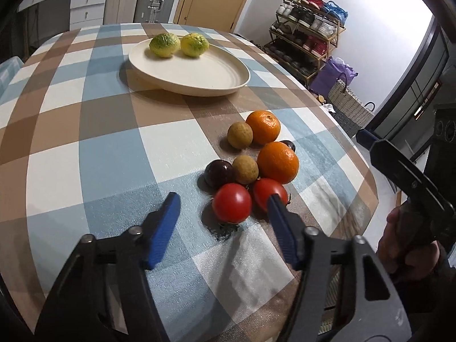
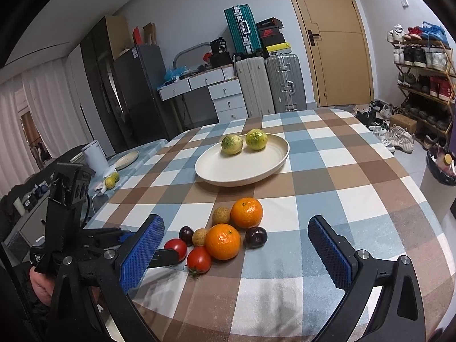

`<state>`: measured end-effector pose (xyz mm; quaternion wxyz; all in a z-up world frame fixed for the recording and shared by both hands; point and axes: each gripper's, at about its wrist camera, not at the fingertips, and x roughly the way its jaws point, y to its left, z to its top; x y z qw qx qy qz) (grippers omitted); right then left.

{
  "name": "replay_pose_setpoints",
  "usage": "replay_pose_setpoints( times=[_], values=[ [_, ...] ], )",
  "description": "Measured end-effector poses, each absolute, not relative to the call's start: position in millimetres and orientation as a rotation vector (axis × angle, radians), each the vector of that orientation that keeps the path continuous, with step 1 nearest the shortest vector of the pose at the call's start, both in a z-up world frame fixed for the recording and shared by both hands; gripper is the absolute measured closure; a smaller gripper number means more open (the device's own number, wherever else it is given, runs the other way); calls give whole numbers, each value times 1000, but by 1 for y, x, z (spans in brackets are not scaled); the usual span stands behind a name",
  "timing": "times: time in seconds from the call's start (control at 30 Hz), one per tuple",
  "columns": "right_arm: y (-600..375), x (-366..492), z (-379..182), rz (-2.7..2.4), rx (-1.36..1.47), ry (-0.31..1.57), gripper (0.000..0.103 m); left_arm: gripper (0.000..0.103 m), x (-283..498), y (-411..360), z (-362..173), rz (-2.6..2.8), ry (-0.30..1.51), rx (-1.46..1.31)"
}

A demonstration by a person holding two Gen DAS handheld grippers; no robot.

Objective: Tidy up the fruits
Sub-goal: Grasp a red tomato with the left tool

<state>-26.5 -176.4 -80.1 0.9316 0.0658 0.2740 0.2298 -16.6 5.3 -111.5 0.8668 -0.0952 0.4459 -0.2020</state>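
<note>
Between my left gripper's [image 1: 222, 203] blue pads sits the near tomato [image 1: 232, 206]. The jaws stand partly spread with daylight on both sides, so nothing is pinched yet; I judge it my pick because it lies on the cluster's edge, easiest to reach. Just beyond that tomato crowd a second tomato [image 1: 269, 195], two longans, two plums and two oranges [image 1: 278, 162]. Farther beyond waits the cream plate [image 1: 199, 77], already bearing two green citrus [image 1: 164, 45]; like goes with like, I suppose. My right gripper [image 2: 236, 250] hangs spread wide, empty, facing the same cluster.
</note>
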Motion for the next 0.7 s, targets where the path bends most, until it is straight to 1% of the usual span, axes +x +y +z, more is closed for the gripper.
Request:
replay_pose_setpoints(
  times=[0.03,0.07,0.13,0.47,0.7],
  values=[
    [-176,-26,-81,472,135,564,0,61,-16,6,-112,-434,936,-208],
    [-176,-26,-81,472,134,566,0,65,-15,7,-114,-442,941,-215],
    [-175,-26,-82,473,132,570,0,76,-15,8,-116,-463,948,-233],
    [-173,-27,-87,509,141,606,0,78,-21,10,-108,-471,899,-227],
    [-161,-27,-99,573,161,689,0,78,-29,26,-91,-470,834,-252]
  ],
)
